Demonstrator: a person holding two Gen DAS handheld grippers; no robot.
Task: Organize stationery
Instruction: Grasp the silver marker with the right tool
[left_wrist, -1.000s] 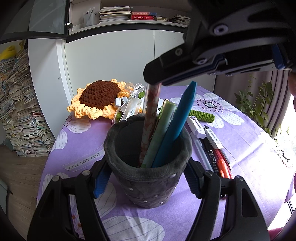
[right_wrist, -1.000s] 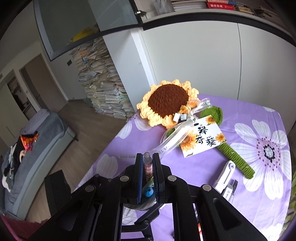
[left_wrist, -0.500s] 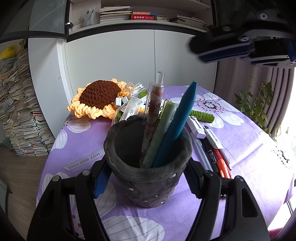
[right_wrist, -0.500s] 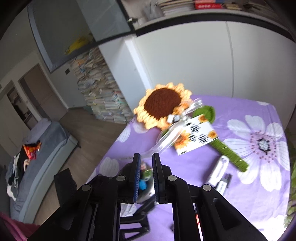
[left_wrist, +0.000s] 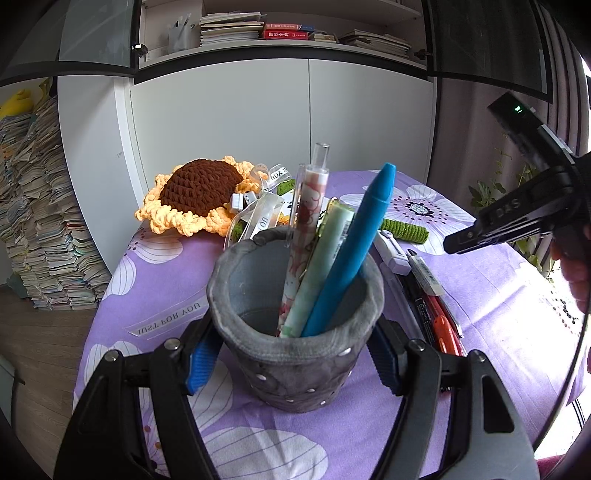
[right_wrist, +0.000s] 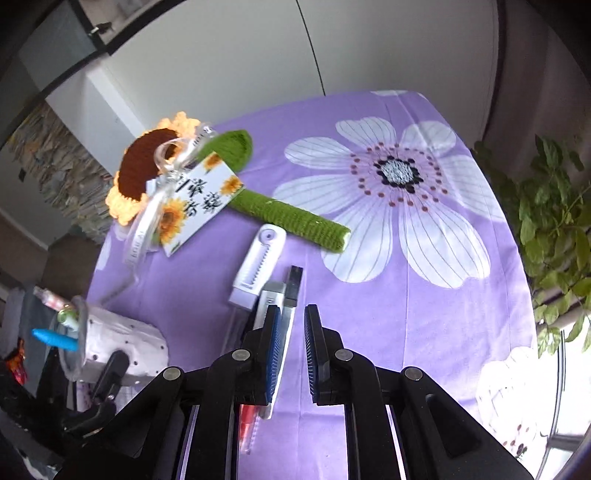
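Grey felt pen holder (left_wrist: 295, 332) stood on the purple floral tablecloth (left_wrist: 498, 295), clamped between the blue pads of the left gripper (left_wrist: 293, 356). Inside it leaned a pink patterned pen (left_wrist: 304, 236), a pale green pen (left_wrist: 321, 266) and a blue pen (left_wrist: 354, 251). Just to its right lay a white correction tape (right_wrist: 260, 264) and loose markers (left_wrist: 432, 291). Right gripper (right_wrist: 293, 354) hovered above those markers, jaws narrowly parted, gripping nothing. Crocheted sunflower (left_wrist: 195, 195) lay near the far edge.
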